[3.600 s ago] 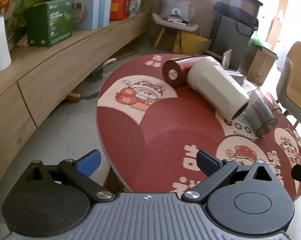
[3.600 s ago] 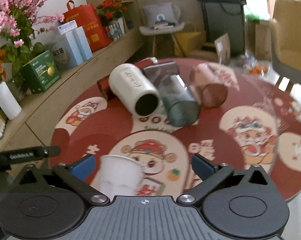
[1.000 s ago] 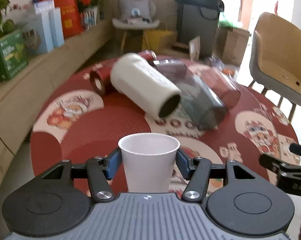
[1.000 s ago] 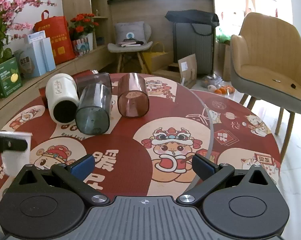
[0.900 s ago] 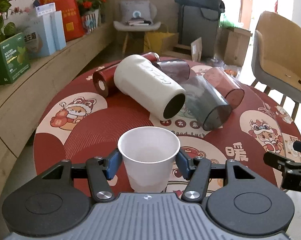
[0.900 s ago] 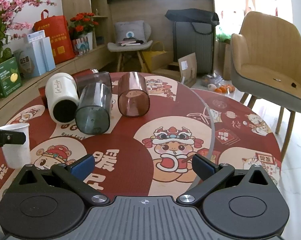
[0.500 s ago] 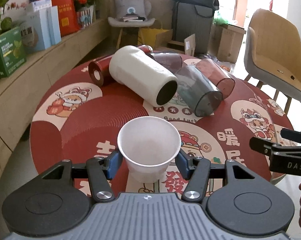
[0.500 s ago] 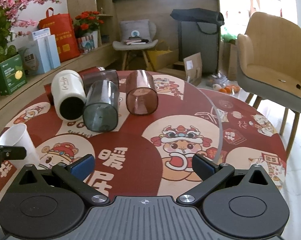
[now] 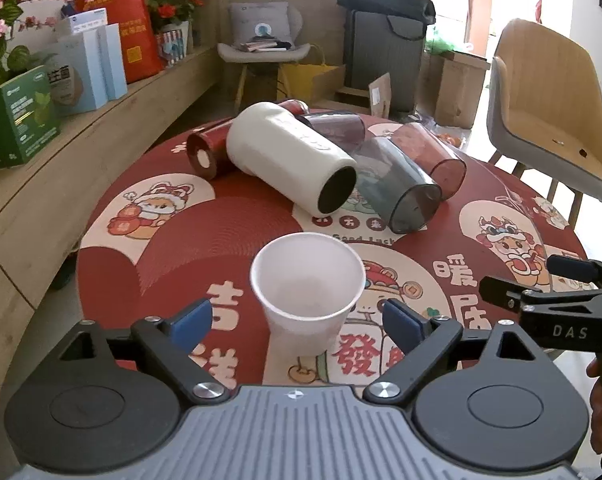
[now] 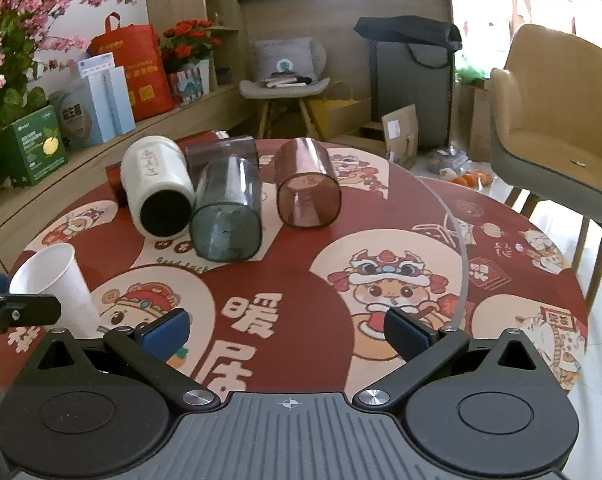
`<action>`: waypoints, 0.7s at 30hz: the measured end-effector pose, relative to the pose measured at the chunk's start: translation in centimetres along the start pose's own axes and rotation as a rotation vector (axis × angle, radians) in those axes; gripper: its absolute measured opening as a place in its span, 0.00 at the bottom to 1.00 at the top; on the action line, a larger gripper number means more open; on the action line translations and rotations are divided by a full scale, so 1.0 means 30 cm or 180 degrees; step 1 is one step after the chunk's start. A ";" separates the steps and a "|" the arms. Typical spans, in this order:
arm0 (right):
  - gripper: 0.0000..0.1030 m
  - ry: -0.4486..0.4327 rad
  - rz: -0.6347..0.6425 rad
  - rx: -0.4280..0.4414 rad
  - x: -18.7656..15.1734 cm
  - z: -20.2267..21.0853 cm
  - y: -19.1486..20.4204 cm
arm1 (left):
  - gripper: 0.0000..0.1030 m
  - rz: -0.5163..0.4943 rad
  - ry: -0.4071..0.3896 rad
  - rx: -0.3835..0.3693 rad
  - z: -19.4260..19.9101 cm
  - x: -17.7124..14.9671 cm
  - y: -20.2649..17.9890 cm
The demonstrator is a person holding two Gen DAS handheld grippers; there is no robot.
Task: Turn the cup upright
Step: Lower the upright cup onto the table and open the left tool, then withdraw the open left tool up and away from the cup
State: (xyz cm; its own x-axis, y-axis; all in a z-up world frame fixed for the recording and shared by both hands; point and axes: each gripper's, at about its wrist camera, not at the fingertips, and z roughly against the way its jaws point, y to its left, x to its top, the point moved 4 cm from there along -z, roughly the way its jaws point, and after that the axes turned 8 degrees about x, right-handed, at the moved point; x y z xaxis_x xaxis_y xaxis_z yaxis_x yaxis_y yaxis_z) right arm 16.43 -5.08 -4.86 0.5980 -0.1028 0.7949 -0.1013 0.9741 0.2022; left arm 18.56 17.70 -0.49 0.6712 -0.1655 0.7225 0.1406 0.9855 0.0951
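Between the spread left tongs (image 9: 297, 320) stands the paper cup (image 9: 307, 294)

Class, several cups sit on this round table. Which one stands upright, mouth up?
The white paper cup, standing mouth up between the open left tongs. The white cylindrical mug and the tinted plastic tumblers lie on their sides.

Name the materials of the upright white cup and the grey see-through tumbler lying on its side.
Upright white cup: likely paper, matte, thin rolled rim. Grey see-through tumbler: clear tinted plastic or glass, glossy; the tablecloth shows through its wall.
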 end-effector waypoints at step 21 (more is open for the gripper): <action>1.00 -0.0227 0.0221 -0.0250 -0.058 0.164 0.234 | 0.97 0.0150 0.0053 0.0131 0.087 -0.125 0.165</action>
State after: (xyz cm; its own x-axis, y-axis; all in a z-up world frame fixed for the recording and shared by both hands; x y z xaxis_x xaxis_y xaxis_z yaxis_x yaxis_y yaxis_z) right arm 10.77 0.94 -2.00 0.5332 -0.0460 0.8447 -0.0761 0.9919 0.1021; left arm 14.84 23.31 -0.95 0.6886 -0.1191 0.7153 0.0788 0.9929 0.0895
